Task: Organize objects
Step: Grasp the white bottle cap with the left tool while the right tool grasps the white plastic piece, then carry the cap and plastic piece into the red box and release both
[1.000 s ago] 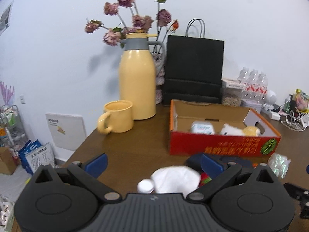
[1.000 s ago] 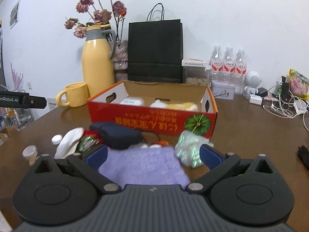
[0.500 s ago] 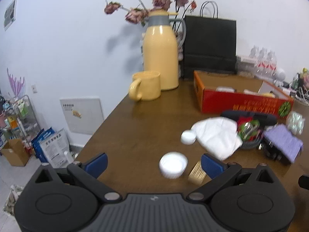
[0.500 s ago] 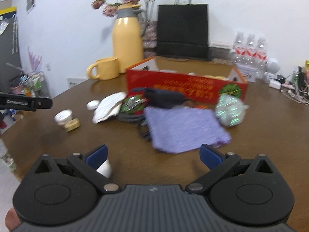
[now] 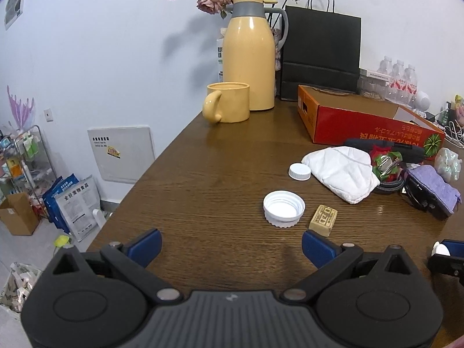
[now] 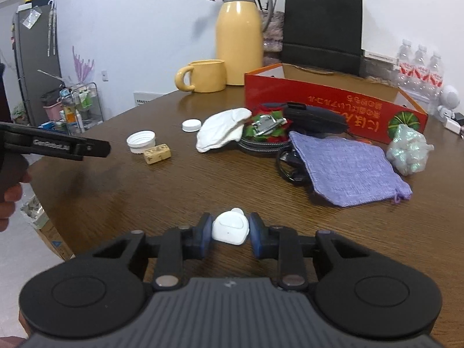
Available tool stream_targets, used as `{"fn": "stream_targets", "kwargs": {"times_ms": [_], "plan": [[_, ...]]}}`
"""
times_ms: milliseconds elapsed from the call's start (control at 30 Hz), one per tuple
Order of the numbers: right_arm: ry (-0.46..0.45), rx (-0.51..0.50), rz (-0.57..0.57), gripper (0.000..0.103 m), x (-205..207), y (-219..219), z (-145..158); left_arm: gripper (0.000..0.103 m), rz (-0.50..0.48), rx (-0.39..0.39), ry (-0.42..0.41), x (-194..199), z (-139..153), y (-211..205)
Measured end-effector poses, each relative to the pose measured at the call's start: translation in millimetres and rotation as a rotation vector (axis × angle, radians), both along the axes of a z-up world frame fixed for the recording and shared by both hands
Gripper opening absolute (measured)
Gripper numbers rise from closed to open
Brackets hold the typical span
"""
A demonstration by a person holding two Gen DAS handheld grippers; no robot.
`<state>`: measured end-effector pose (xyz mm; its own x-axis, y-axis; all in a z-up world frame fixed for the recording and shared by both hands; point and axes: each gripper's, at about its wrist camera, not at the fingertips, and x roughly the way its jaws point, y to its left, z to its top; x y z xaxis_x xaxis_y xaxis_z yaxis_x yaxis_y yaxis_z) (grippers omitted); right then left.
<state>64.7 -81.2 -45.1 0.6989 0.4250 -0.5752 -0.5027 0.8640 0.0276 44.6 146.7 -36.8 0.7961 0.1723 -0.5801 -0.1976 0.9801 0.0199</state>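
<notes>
- My left gripper (image 5: 230, 245) hung with its jaws wide and nothing between them, low over the brown table (image 5: 220, 168), well to the left of the red carton (image 6: 333, 104).
- Just ahead of it lay an upturned white lid (image 5: 284, 208) and, touching its right side, a small tan block (image 5: 323, 219); a smaller white cap (image 5: 299, 171) sat nearer the carton.
- Further right, in front of the carton, a white cloth (image 6: 223, 130), a red-and-green trinket (image 6: 265, 124) and a purple pouch (image 6: 345, 171) waited in a loose heap.
- My right gripper (image 6: 230, 233) had just been closing, and its pads now pressed either side of a small white case (image 6: 230, 229), near the table edge and well short of the carton.
- To do this well, I judged I should keep the squeeze even, lift straight up and carry the slick, rounded case over the heap into the carton.
- The carton's contents were hidden behind its wall.
- The case's underside was hidden, so I could not tell whether it was clear of the table.
- What lay under the pouch was dark and hard to read.
</notes>
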Motion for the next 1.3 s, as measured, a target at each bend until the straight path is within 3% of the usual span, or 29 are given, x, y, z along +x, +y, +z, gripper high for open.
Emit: {"fn": "stream_targets", "kwargs": {"times_ms": [633, 733, 767, 833, 933, 1300], "plan": [[-0.074, 0.004, -0.123, 0.028, 23, -16, 10, 0.101, -0.039, 0.014, 0.049, 63, -17, -7], [-0.076, 0.005, -0.131, 0.028, 25, -18, 10, 0.086, -0.040, -0.003, 0.049, 70, -18, -7], [-0.076, 0.005, -0.133, 0.028, 26, -19, 10, 0.077, -0.046, -0.015, 0.047, 70, -18, -7], [-0.075, 0.007, -0.136, 0.028, 27, -19, 9, 0.040, -0.054, -0.025, 0.024, 68, -16, -9], [-0.073, 0.013, -0.138, 0.028, 28, -21, 9, 0.039, -0.068, -0.054, 0.018, 66, -12, -12], [-0.091, 0.048, -0.146, 0.028, 31, -34, 13, 0.039, -0.082, -0.017, -0.031, 66, 8, -39]]}}
